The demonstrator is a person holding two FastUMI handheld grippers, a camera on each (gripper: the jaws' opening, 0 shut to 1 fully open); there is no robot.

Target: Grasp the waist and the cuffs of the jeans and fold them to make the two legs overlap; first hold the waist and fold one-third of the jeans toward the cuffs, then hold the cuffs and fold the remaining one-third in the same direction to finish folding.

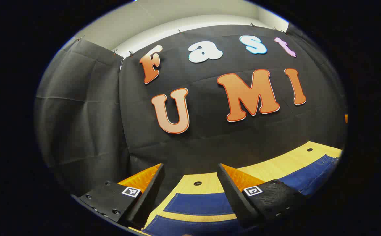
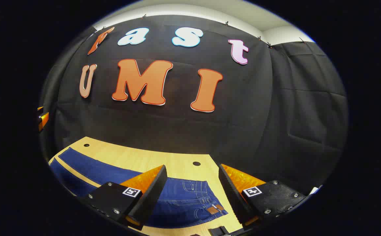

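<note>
— Denim, dark blue: where do the jeans (image 2: 183, 201) lie from each tool?

— In the right gripper view the waist end, with its belt loops and a small brown patch (image 2: 216, 208), sits on the wooden table (image 2: 151, 160) just ahead of and below the right gripper (image 2: 192, 191), showing in the gap between its two fingers. The legs run off to that gripper's left, flat on the wood.

— And on the other side?

— In the left gripper view the two leg ends (image 1: 200, 205) lie side by side under and ahead of the left gripper (image 1: 190, 193), with a strip of bare table (image 1: 206, 185) between them. More denim stretches away to that gripper's right.

— How do the tongs stand?

— Both spread wide, fingers well apart, nothing pinched. Each hangs above the cloth; whether either touches it I cannot tell.

— Any box, basket or tray?

— I can make out none; the jeans rest straight on the tabletop, which has a few small round holes (image 2: 196, 163). Black booth cloth (image 2: 275, 108) rises behind the far table edge.
</note>
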